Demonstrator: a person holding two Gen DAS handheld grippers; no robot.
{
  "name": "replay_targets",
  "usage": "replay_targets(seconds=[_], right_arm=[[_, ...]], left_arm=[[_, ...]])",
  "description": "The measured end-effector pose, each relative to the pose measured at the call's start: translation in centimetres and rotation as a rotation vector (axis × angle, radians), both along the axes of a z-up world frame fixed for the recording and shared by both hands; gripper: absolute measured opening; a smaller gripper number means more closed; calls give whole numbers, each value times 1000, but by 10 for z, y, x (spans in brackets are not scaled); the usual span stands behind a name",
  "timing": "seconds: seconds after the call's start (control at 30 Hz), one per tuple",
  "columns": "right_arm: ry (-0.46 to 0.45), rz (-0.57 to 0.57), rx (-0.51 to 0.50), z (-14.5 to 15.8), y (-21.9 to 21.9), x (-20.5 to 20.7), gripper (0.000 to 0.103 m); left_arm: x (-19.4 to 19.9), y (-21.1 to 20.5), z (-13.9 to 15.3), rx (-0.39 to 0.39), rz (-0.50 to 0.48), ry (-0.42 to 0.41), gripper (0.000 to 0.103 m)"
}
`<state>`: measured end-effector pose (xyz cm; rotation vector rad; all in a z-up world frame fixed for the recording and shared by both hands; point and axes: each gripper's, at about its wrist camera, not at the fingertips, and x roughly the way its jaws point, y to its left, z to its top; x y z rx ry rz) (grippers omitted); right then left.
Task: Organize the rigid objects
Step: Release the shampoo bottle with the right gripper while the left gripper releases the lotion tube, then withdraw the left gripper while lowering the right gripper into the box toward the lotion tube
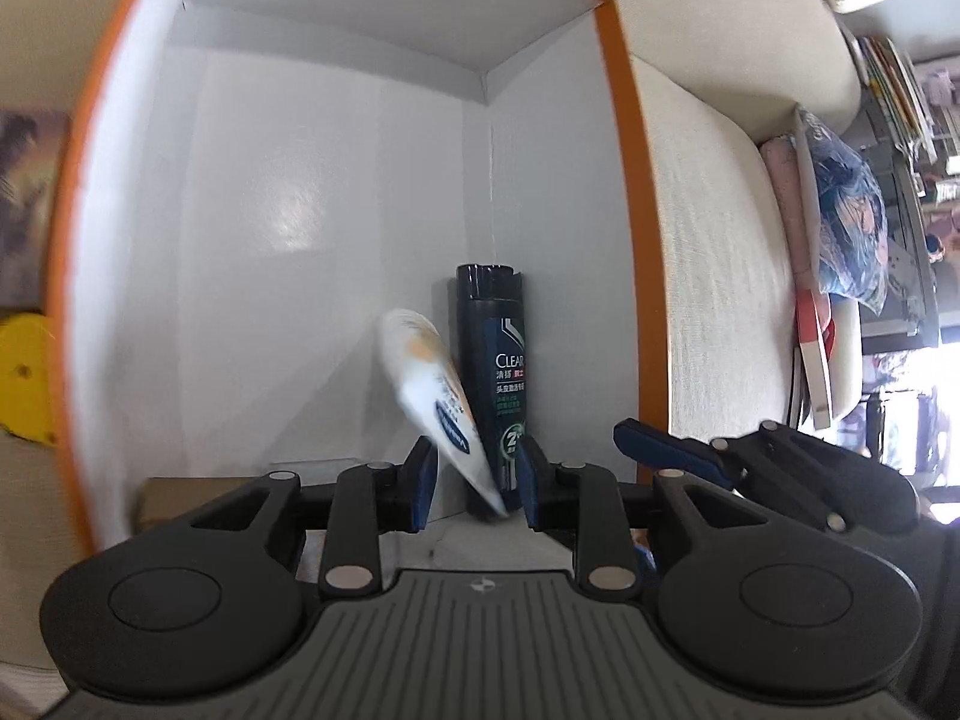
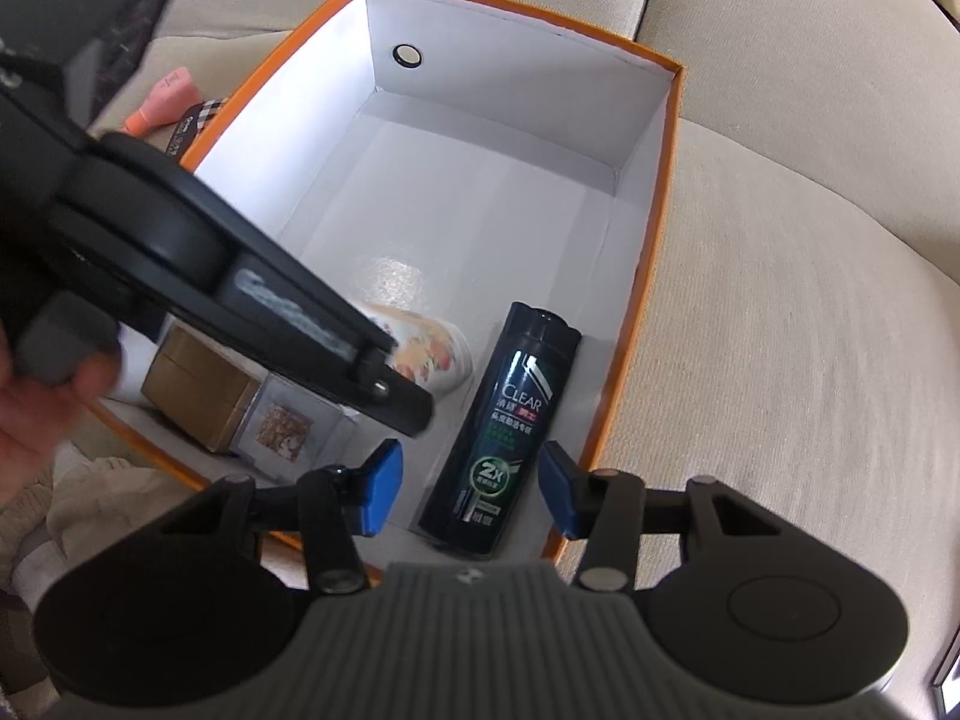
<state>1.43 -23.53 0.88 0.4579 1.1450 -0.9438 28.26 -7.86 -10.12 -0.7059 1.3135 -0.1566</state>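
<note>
An orange box with white inside (image 1: 252, 192) (image 2: 666, 138) sits on a beige sofa. A dark CLEAR shampoo bottle (image 1: 497, 360) (image 2: 507, 426) lies on the box floor by its right wall. A white flowery tube (image 1: 435, 396) (image 2: 429, 354) lies tilted beside the bottle. My left gripper (image 1: 477, 483) is low in the box with its jaws apart; the tube sits loose between them, blurred. The left gripper body (image 2: 198, 276) crosses the right wrist view. My right gripper (image 2: 468, 495) is open above the bottle's base.
A tan carton (image 2: 201, 393) and a clear cube with a brown pattern (image 2: 285, 426) stand in the box's near left corner. A pink item (image 2: 162, 99) and a checked item lie outside the box's left wall. Cushions and books (image 1: 840, 228) are on the right.
</note>
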Motion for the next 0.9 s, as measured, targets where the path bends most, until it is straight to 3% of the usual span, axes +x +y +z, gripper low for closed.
replay_targets(seconds=[0.3,0.53,0.9], right_arm=[[-72,-5,8,6,7,20,50],[-99,-2,17,2,3,50,50],[-30,-24,61,-21,-23,82,50]], left_arm=[[-11,19,44,113,-34,-127,31],[-24,42,67,198,-4,-215,31],[-42,90,80,266,86,-293,31]])
